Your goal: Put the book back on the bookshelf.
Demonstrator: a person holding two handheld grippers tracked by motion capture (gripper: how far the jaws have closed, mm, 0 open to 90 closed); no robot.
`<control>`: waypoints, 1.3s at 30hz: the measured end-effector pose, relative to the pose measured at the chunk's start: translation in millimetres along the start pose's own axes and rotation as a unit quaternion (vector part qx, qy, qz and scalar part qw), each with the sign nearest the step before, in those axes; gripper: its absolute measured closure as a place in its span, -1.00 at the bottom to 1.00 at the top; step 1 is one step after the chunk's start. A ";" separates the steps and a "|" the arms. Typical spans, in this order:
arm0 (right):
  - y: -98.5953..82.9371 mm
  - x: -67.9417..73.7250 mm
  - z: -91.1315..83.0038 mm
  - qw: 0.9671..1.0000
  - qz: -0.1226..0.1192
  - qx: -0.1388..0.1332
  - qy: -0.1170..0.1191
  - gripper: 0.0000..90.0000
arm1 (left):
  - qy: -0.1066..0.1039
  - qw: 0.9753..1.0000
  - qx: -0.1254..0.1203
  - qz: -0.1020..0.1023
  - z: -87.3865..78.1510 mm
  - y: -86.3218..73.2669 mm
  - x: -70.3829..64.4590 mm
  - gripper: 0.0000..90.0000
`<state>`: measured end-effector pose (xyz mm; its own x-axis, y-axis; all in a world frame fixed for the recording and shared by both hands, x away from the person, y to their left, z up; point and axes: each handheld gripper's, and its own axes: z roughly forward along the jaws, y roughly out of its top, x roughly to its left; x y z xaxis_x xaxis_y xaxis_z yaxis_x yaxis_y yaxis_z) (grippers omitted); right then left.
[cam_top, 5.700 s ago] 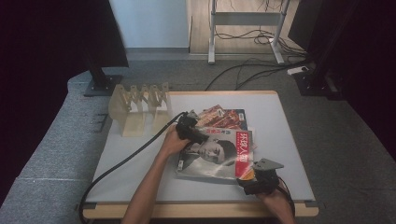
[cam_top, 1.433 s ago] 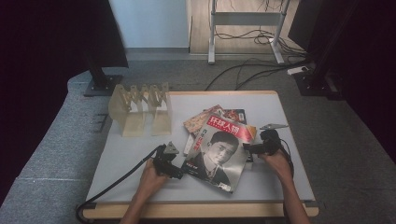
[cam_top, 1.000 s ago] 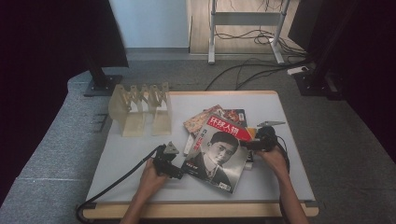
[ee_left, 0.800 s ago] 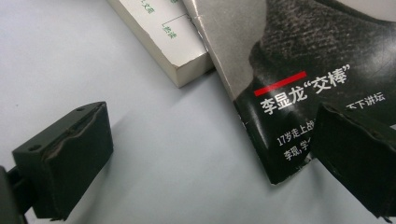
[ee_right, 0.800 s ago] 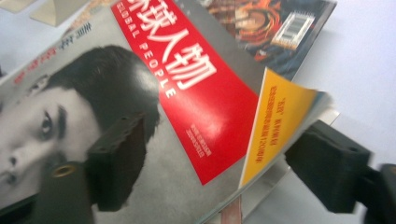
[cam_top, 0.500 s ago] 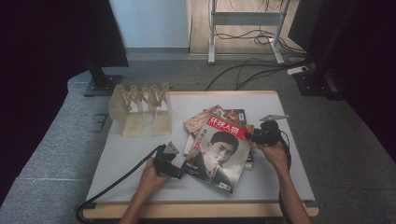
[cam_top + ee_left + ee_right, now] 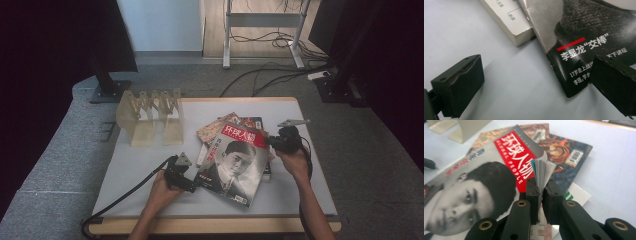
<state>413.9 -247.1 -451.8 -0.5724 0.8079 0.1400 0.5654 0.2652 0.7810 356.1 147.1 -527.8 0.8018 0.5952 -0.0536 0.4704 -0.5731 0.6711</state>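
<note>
My right claw (image 7: 540, 195) was clamped on the upper right corner of the magazine (image 7: 234, 162), the pages fanning out just above the jaws, while my left claw (image 7: 536, 82) stood apart with the magazine's lower corner lying between its jaws, not yet gripped. In my judgement the step in hand was lifting the magazine off the stack, and it called for closing the left claw squarely on that lower corner before raising either side, then lifting both corners level so the cover would not crease or the pages slip out of the right grip. I judged the thin, glossy stock likely to sag in the middle if only one corner bore the load. The magazine lay tilted on top of other books (image 7: 250, 125) near the middle of the bench (image 7: 150, 160), its lower end overhanging onto the bare surface, a thicker white book (image 7: 506, 20) just beside its edge. Its cover showed a red title band and a black-and-white portrait. A slotted rack (image 7: 149, 117) stood well apart at the far left.
</note>
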 end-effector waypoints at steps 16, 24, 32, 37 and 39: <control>25.1 31.1 -27.8 0.998 -0.053 -0.034 0.005 0.88 | -0.029 1.000 0.002 0.008 -3.7 0.7 3.4 -1.00; 32.5 43.8 -37.3 0.996 -0.077 -0.047 0.008 0.88 | -0.042 0.999 -0.017 0.003 -9.9 11.6 4.3 -0.92; 38.7 55.5 -48.9 0.992 -0.106 -0.063 0.014 0.87 | -0.062 0.998 -0.028 0.006 -11.7 28.8 6.2 -0.91; 42.1 61.5 -55.0 0.990 -0.120 -0.073 0.020 0.87 | -0.059 0.998 -0.036 0.014 -10.7 37.7 8.4 -0.77; 43.2 63.7 -56.7 0.989 -0.125 -0.073 0.020 0.86 | -0.057 0.998 -0.035 0.022 -8.9 42.4 9.2 -0.68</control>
<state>368.2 -214.0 -374.6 -0.7078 0.7048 -0.0469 0.3128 0.3723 0.8738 380.1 133.3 -493.3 0.8598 0.5002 -0.1030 0.4093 -0.5543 0.7247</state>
